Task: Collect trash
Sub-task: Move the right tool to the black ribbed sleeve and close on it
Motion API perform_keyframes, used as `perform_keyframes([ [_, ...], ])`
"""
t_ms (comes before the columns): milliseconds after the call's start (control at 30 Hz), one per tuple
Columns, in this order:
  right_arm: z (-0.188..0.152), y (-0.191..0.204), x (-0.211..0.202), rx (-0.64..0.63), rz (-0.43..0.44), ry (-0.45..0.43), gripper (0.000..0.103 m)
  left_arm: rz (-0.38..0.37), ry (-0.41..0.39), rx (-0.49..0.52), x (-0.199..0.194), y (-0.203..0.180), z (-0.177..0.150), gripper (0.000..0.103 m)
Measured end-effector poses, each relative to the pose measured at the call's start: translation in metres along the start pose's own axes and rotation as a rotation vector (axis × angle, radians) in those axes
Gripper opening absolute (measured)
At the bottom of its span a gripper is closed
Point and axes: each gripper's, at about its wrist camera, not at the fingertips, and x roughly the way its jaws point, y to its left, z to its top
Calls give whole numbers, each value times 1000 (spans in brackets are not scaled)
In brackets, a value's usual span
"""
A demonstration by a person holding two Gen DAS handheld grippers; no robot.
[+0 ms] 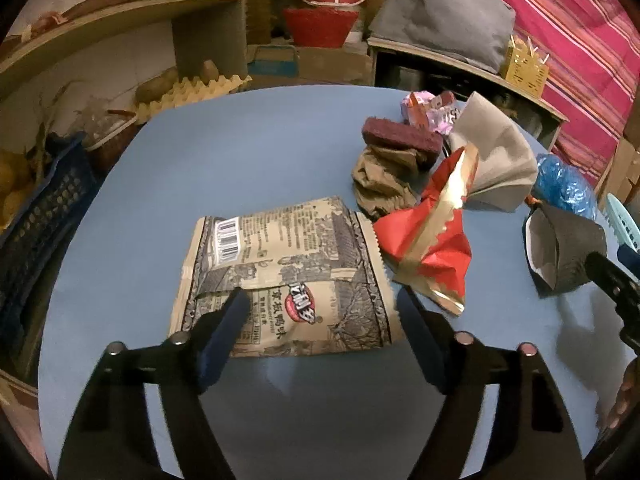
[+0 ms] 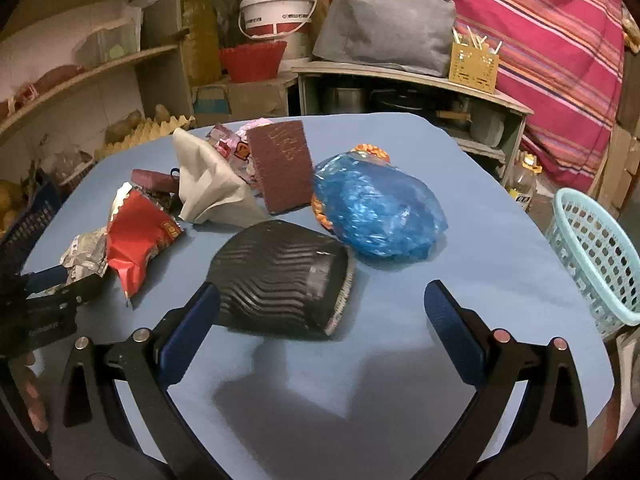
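Observation:
Trash lies on a blue table (image 1: 224,160). In the left wrist view a beige printed snack bag (image 1: 284,276) lies flat, and my left gripper (image 1: 324,304) is open with its fingers astride the bag's near end. Beside it are a red and gold wrapper (image 1: 428,244), crumpled brown paper (image 1: 380,184) and a grey napkin (image 1: 496,160). In the right wrist view my right gripper (image 2: 322,300) is open just before a black ribbed cup sleeve (image 2: 280,280). A blue plastic bag (image 2: 376,212), a maroon scouring pad (image 2: 284,168) and the red wrapper (image 2: 136,240) lie behind it.
A light blue mesh basket (image 2: 596,256) stands off the table's right edge. A dark blue crate (image 1: 44,216) sits at the left. Shelves, a white bucket (image 2: 276,8) and a grey bag (image 2: 384,24) stand behind the table (image 2: 480,240).

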Motion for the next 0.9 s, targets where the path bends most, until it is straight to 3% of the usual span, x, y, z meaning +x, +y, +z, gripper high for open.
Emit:
perform_keyframes([
  [67, 3, 9, 2, 0, 0, 7, 99, -37, 19, -9, 3, 3, 0, 50],
  [167, 6, 24, 7, -17, -13, 10, 99, -70, 21, -24, 2, 6, -1, 42],
  [200, 7, 29, 11, -27, -33, 22, 99, -80, 21, -20, 2, 6, -1, 37],
  [267, 8, 33, 17, -30, -44, 40, 99, -94, 28, -18, 2, 5, -1, 16],
  [333, 8, 35, 24, -31, -63, 54, 99, -99, 30, -26, 3, 6, -1, 11],
  [467, 7, 28, 24, -32, -89, 39, 99, -107, 32, -49, 4, 8, 1, 4],
  [533, 8, 25, 23, -37, -73, 38, 92, -100, 27, -54, 3, 9, 1, 3],
  [600, 8, 22, 24, -46, -51, 48, 77, -80, 13, -59, 0, 11, 0, 2],
  [900, 5, -1, 1, -31, 29, 3, 75, -28, -54, -123, -26, 19, 1, 1],
])
